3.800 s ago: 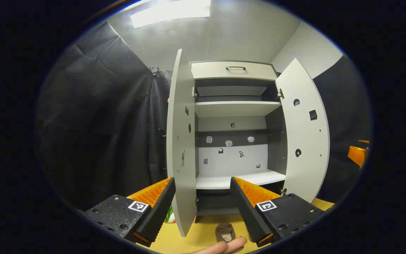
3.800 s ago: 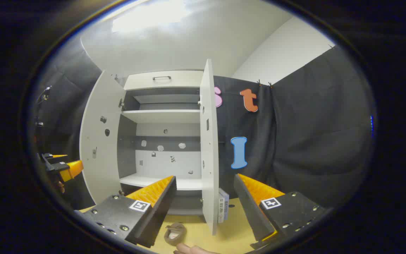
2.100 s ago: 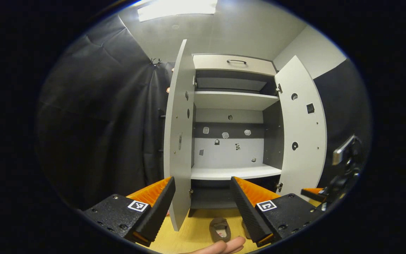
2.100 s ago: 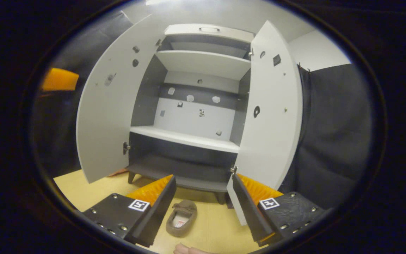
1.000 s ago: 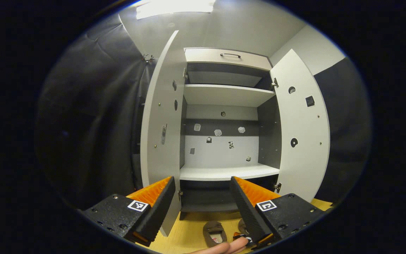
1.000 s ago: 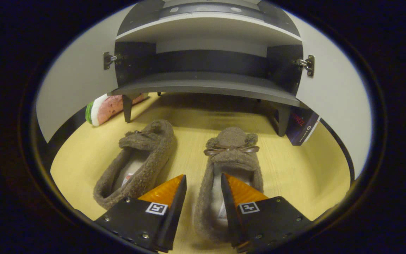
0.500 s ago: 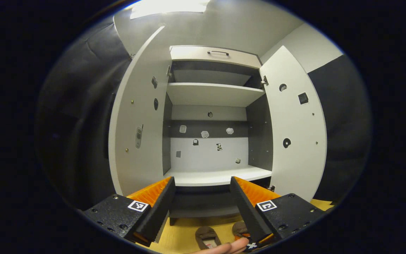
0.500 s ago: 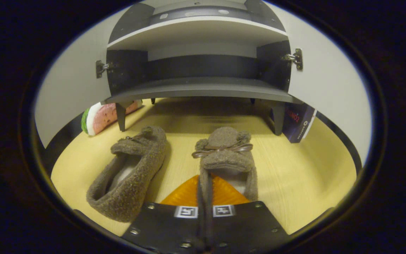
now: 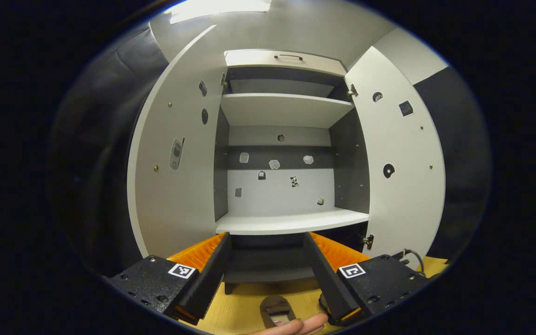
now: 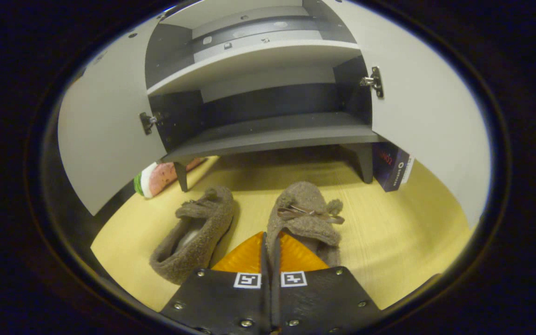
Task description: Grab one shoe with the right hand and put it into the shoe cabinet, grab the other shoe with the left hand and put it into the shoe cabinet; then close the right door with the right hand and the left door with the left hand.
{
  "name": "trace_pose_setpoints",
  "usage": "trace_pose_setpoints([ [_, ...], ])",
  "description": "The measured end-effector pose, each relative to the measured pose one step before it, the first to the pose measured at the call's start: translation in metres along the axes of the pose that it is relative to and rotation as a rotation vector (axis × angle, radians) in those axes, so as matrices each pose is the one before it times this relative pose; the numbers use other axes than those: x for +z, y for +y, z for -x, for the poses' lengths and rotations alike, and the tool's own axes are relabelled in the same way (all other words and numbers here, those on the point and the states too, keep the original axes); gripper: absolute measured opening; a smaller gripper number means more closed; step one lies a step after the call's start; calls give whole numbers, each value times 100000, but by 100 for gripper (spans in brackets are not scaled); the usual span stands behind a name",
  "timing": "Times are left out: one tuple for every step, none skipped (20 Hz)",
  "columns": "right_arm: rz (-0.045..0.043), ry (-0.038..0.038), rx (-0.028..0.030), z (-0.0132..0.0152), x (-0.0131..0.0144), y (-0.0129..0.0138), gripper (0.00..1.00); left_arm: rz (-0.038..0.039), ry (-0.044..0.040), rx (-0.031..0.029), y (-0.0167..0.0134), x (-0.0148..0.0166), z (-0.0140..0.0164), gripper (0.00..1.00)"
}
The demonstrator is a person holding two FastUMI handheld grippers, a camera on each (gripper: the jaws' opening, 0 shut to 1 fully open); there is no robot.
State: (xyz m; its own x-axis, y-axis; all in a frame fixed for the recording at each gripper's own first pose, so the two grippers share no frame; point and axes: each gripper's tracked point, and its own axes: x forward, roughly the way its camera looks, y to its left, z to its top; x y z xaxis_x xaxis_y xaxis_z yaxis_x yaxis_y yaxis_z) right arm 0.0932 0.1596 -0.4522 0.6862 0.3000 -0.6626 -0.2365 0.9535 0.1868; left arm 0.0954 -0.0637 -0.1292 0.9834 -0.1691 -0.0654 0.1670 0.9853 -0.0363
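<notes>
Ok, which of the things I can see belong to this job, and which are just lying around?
Job:
right gripper, shut on the bow shoe
other shoe on the floor
shoe cabinet, left door, right door
left gripper, open

Lying about:
watermelon-slice toy
dark box

Not much to read here tbh. The dark blue box [image 10: 392, 171] leaning by the shoe cabinet's [image 10: 268, 135] right leg in the right gripper view has red lettering and a small white logo, but it's too blurry and cut off to make out. The square black-and-white markers [image 9: 182, 271] on the gripper fingers are just coded patterns, and the little stickers [image 9: 273, 164] on the cabinet's back wall are too small to tell.
</notes>
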Motion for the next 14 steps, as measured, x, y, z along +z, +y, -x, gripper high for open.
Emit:
trace_pose_setpoints([
  [223,-1695,586,985,1222,-22,1,695,1069,453,155,-553,-196,96],
  [1605,-2256,-332,1033,1488,-254,1,430,1266,952,286,-648,-160,96],
  [1726,-2630,-613,1084,1685,-380,2,1357,576,742,306,-367,-160,96],
  [1756,-2829,-651,1045,1651,-281,2,648,1080,-53,78,-416,-135,96],
  [1812,-2995,-676,950,2129,-409,2,173,1130,-37,91,-408,-82,98],
  [1810,-2314,-561,1164,1906,-358,2,-131,680,-456,26,-278,-173,96],
  [1849,-2001,-214,1132,2071,-220,2,-268,694,-230,46,-136,-70,96],
  [1985,-2262,-41,739,2277,-223,2,-285,-167,-479,5,9,-98,96],
  [1996,-2378,-62,650,2475,-210,2,-103,-656,-359,25,272,-77,96],
  [1369,-2135,-140,489,2495,-169,2,-219,-541,48,79,179,-97,96],
  [1400,-2162,-424,266,2526,-46,2,38,-504,-23,53,347,-43,96],
  [2275,-2454,412,211,2517,39,2,94,-752,222,96,251,5,96],
  [1938,-2572,228,-6,2593,99,1,311,-304,349,158,277,32,96],
  [624,-1685,582,-419,2272,125,2,470,270,4,72,-27,127,96],
])
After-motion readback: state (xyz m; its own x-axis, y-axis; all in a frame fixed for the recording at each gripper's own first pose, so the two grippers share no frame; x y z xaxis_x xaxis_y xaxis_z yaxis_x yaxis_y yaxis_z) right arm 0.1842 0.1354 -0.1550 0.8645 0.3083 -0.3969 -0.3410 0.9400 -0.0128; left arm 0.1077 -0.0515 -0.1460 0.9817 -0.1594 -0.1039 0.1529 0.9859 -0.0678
